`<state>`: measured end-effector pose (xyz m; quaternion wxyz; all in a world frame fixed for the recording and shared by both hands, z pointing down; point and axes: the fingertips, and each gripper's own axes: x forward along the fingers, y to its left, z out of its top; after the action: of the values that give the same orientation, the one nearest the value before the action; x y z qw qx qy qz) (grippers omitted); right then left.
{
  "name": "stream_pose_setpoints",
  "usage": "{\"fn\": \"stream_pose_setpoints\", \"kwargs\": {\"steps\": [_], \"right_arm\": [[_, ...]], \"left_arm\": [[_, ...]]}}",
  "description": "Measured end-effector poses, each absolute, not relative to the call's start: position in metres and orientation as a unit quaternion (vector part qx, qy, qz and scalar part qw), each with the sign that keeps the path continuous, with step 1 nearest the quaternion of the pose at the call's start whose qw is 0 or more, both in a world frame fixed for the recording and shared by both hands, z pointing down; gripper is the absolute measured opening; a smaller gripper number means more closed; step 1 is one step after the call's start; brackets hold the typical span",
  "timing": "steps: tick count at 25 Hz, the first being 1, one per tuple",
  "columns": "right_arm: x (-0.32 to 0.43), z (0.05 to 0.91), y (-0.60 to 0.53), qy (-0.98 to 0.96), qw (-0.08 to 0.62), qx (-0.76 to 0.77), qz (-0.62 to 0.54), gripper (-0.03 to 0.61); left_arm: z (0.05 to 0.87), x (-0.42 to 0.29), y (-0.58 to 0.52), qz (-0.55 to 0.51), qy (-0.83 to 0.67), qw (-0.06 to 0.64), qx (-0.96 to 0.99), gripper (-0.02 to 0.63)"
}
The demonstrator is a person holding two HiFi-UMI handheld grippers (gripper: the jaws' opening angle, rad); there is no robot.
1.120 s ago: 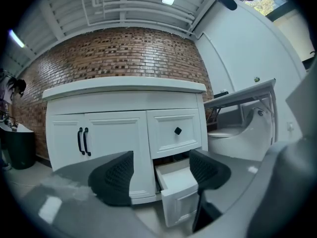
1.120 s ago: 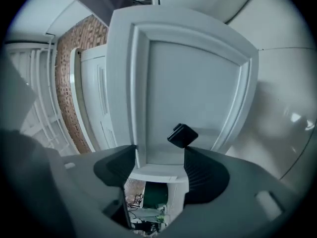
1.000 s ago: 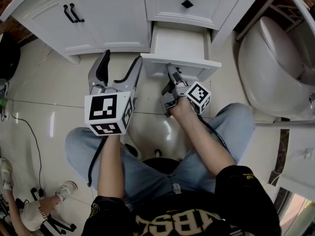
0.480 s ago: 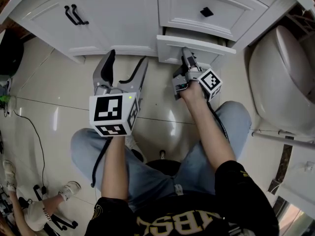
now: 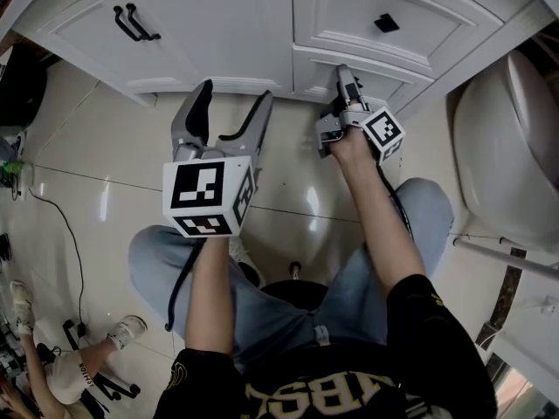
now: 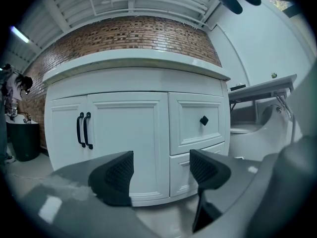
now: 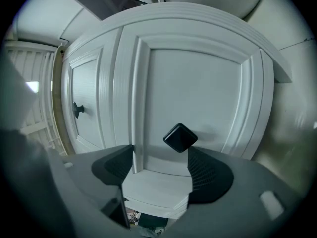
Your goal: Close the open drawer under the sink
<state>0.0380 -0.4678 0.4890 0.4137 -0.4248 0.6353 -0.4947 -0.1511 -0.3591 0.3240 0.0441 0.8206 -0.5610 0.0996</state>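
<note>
Claw on my right (image 7: pixel 161 168) is letting go: jaws opening just below the black knob (image 7: pixel 180 137), white trim showing between the pads, not pinched. The drawer (image 7: pixel 198 93), pulled well out a second ago, now sits flush or nearly so in the cabinet (image 5: pixel 218 33), so closing looks done. Its inside is hidden. My left claw (image 6: pixel 161 170) hangs released, empty.

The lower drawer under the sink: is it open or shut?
Shut, or very nearly: in the head view the lower drawer front lies level with the cabinet face, and no drawer box shows.
</note>
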Motion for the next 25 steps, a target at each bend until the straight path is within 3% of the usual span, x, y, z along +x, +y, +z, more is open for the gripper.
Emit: {"fn": "stream_pose_setpoints", "kwargs": {"steps": [6, 11, 25], "right_arm": [[0.068, 0.507, -0.435, 0.59, 0.373, -0.473, -0.538, 0.337], [0.09, 0.469, -0.393, 0.632, 0.329, -0.498, -0.494, 0.339], [0.12, 0.292, -0.233, 0.781, 0.109, -0.608, -0.09, 0.341]], "left_arm": [[0.314, -0.135, -0.345, 0.091, -0.545, 0.03, 0.833, 0.359], [0.301, -0.106, -0.321, 0.083, -0.517, 0.001, 0.852, 0.359], [0.253, -0.045, -0.217, -0.006, -0.485, -0.01, 0.874, 0.356]]}}
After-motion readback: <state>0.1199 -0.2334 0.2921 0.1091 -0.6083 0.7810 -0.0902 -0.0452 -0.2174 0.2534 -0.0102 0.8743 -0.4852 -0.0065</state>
